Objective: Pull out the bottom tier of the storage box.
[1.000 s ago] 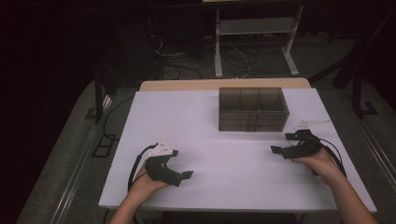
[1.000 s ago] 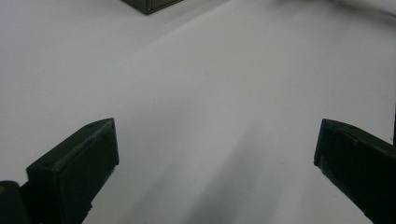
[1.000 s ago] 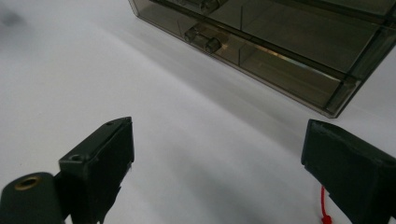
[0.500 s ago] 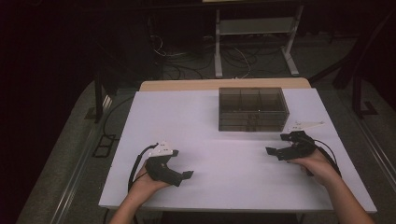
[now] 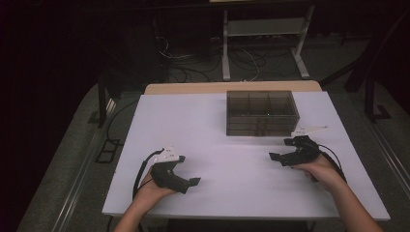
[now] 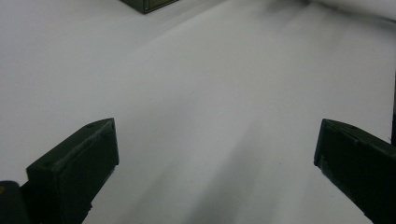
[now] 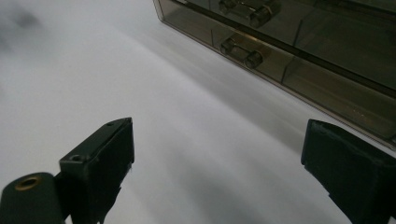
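The smoked translucent plastic compartment box (image 5: 262,112) stands at the far right of the white table (image 5: 212,125), its clear dividers forming a grid of cells. In the right gripper view its near wall (image 7: 299,70) is seen with two metal latches or hinges (which of the two cannot be told). What the cells hold cannot be made out.

The right gripper (image 5: 279,158) is held near the box's near right corner, apart from it, jaws spread wide with nothing between them. The left gripper (image 5: 192,182) rests well apart at the near left, likewise released and empty; a corner of the box (image 6: 148,4) is seen far off in its view.

Likely faults:

- The box is light and unrestrained. If it is pushed by one jaw instead of being clasped, it may be slid toward the far edge.
- The walls are smooth, so a grip taken on a corner may be lost.
- If a latch is pried with only one gripper, the box may be tipped (the left gripper is best brought in to brace it).
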Demonstrator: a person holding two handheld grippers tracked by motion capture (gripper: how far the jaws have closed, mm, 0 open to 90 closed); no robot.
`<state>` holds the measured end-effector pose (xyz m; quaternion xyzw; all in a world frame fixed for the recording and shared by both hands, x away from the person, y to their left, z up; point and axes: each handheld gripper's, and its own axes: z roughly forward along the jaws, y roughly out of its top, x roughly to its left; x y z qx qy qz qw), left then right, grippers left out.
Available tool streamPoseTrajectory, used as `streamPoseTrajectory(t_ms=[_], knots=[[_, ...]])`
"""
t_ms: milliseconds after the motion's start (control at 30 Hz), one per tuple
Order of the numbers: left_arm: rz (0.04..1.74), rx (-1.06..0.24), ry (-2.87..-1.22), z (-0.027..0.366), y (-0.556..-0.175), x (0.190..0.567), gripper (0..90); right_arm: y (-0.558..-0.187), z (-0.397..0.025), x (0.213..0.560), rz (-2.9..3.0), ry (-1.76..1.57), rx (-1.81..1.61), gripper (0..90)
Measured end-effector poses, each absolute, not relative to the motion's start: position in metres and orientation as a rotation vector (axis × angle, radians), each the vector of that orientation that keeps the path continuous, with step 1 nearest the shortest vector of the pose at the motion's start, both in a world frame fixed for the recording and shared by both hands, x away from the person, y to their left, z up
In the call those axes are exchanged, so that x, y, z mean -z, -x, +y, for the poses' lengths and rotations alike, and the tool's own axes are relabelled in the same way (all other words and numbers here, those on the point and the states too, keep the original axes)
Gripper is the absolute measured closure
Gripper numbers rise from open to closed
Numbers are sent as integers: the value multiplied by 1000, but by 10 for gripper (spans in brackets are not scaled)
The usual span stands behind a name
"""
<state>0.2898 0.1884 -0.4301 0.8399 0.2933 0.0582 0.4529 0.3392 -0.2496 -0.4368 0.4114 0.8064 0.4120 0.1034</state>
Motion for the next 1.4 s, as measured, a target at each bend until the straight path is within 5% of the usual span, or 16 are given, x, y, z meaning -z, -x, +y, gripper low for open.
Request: streamPoseTrajectory(t_ms=[1400], knots=[[719,-135,-2053,187,-289,429,0,-364,-203,442,2395,-1169,-1194,139]])
